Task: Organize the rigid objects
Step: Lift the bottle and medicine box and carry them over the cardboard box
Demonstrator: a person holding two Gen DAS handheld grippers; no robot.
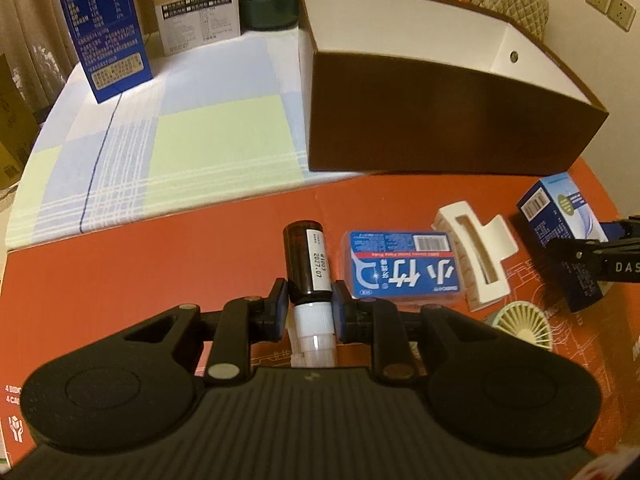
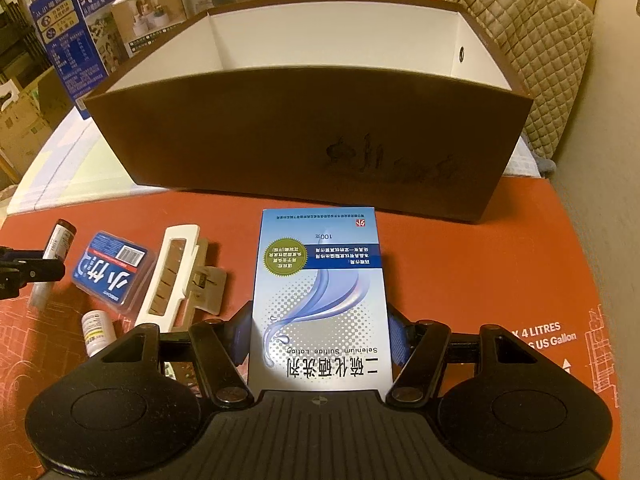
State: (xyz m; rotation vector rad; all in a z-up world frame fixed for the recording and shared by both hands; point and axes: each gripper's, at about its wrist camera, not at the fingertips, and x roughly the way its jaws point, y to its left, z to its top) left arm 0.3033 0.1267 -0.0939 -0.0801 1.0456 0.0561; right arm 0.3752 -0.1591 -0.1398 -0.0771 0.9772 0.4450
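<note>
My left gripper (image 1: 310, 304) is shut on a small brown glass bottle (image 1: 307, 260) with a white cap, lying along the fingers over the red mat. My right gripper (image 2: 320, 334) is shut on a blue and white lotion box (image 2: 320, 292), held flat just in front of the brown open box (image 2: 312, 144), whose white inside looks empty. The brown box also shows in the left wrist view (image 1: 440, 116), ahead and to the right. The right gripper with its lotion box (image 1: 560, 216) shows at the right edge of the left wrist view.
On the red mat (image 1: 160, 260) lie a blue floss-pick case (image 1: 402, 268), a cream hair claw clip (image 1: 472, 252), a small green fan (image 1: 520, 322) and a small white bottle (image 2: 96, 330). A blue milk carton (image 1: 106, 28) and a white box (image 1: 198, 18) stand on the checked cloth behind.
</note>
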